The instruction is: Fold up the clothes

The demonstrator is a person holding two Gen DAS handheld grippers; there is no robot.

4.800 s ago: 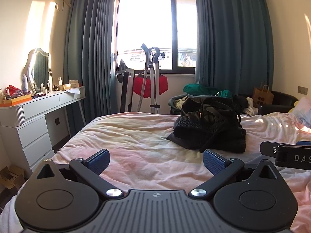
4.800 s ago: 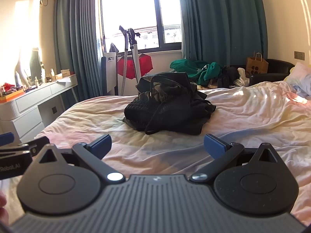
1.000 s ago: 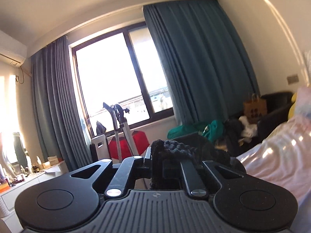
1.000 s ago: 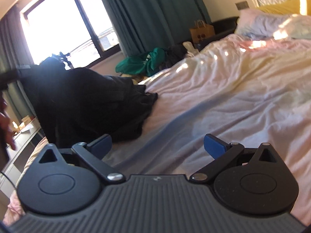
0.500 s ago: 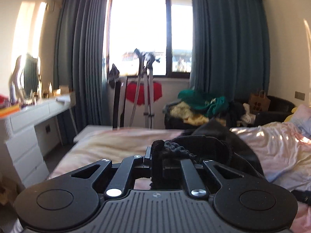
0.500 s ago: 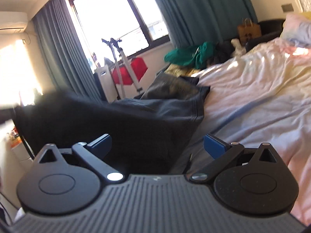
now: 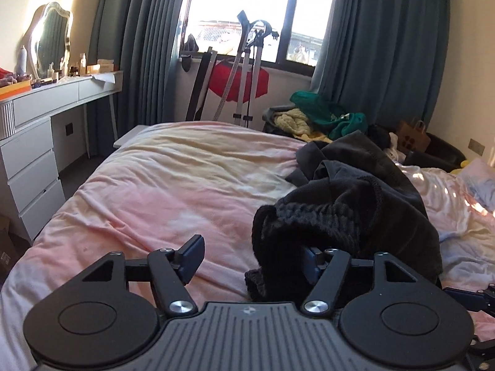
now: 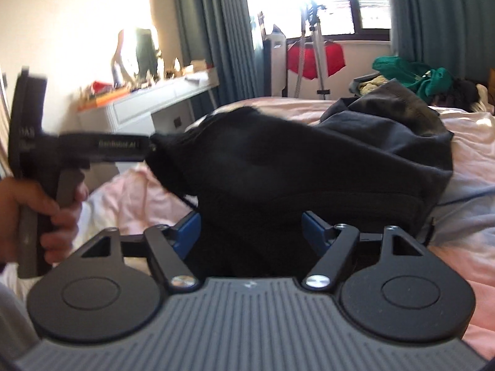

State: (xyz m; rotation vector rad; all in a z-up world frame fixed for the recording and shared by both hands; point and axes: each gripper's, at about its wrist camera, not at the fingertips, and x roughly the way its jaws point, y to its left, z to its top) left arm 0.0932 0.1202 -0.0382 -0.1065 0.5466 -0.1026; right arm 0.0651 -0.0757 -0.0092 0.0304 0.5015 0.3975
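Left gripper (image 7: 252,261): jaws have just been opening. The left blue pad (image 7: 193,258) stands clear over the pink bedsheet (image 7: 173,191); the right pad is mostly hidden under a fold of the black knit garment (image 7: 334,216). The cloth drapes over that one finger and is not pinched between the two, so the gripper reads as released.

In the right wrist view, a hand (image 8: 46,213) grips the left tool's handle, and the tool's tip meets the blurred end of the black garment (image 8: 278,167). That part of the picture is smeared, so contact there cannot be judged.

Right gripper (image 8: 249,236): jaws have just been closing. Black fabric fills the gap between the two blue pads, but whether the pads press on it cannot be told; the cloth hides their inner faces.

The garment lies heaped on the right half of the bed, unfolded, with a dark grey garment (image 7: 355,157) bunched behind and against it, nearer the window (image 7: 247,9).

Surroundings: white dressing table (image 7: 40,117) with mirror (image 7: 51,37) at the left wall, teal curtains (image 7: 380,55), garment steamer stand (image 7: 250,71) with a red item behind it, and a pile of green and yellow clothes (image 7: 321,117) beyond the foot of the bed.
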